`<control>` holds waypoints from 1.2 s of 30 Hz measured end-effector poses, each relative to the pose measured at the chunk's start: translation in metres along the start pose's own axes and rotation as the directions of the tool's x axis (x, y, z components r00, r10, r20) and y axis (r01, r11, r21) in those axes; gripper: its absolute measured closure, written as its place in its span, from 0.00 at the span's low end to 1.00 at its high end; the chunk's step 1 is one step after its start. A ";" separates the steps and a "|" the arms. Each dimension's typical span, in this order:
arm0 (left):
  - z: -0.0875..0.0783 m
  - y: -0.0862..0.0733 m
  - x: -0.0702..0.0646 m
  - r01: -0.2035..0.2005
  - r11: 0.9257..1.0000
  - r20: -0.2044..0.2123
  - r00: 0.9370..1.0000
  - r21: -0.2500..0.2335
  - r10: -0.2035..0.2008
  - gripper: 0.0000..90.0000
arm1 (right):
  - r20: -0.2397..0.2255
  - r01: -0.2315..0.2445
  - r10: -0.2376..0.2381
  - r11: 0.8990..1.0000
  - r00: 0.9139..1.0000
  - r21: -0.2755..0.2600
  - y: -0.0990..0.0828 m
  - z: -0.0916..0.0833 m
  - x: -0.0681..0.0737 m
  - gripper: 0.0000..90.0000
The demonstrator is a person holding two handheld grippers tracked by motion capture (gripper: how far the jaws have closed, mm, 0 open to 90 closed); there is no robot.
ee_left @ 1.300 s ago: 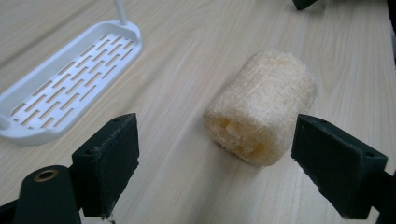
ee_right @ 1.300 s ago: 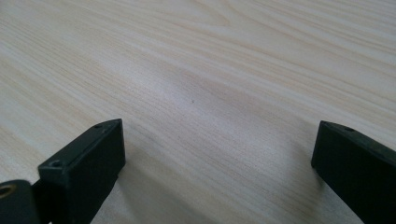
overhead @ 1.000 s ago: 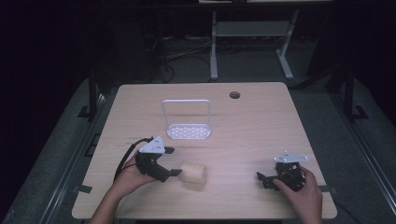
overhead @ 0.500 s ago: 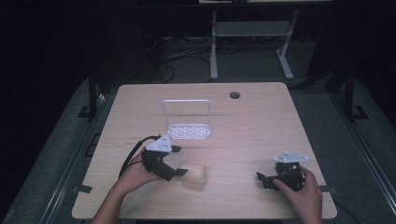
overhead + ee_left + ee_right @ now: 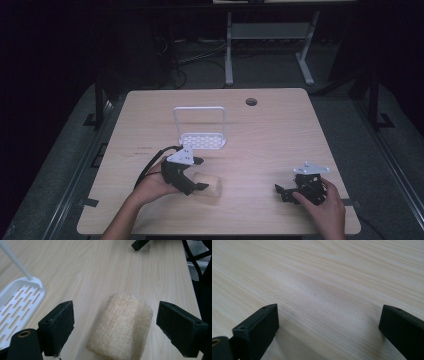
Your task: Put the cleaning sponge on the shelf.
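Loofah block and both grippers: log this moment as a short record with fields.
object: tan loofah block, lying on the wooden table
left gripper: jaws open, one either side of the block, not touching it
right gripper: jaws open over bare table, nothing between them
nearby: white perforated rack with upright handle, beyond the block
grasp: not yet made

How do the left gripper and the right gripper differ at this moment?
The left gripper has its jaws straddling the beige, rough-textured cylindrical sponge lying on its side, one on either side and not touching it; the right gripper has bare light wooden table between its jaws. The left gripper sits close to the white perforated plastic rack; the right gripper sits far from it, near the table's right front. Both are open and hand-held.
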State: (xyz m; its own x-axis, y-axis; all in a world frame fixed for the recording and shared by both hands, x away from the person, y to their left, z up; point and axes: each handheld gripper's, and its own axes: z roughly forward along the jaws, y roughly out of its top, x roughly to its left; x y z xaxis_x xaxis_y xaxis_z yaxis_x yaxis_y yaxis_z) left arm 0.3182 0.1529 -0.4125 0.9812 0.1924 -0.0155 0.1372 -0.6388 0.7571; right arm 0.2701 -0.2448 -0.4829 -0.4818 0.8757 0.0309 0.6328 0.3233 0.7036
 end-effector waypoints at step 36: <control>0.035 -0.008 -0.004 -0.067 0.990 0.066 0.996 0.121 0.060 0.15 | 0.000 0.000 0.000 1.000 1.000 0.000 0.000 0.000 0.000 0.03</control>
State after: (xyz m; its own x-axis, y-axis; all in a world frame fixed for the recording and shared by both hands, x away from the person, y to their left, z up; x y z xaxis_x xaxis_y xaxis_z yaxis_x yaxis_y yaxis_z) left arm 0.3181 0.1311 -0.4414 0.9944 0.1044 -0.0132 0.0862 -0.7357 0.6718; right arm 0.2702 -0.2448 -0.4829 -0.4820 0.8756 0.0307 0.6326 0.3235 0.7037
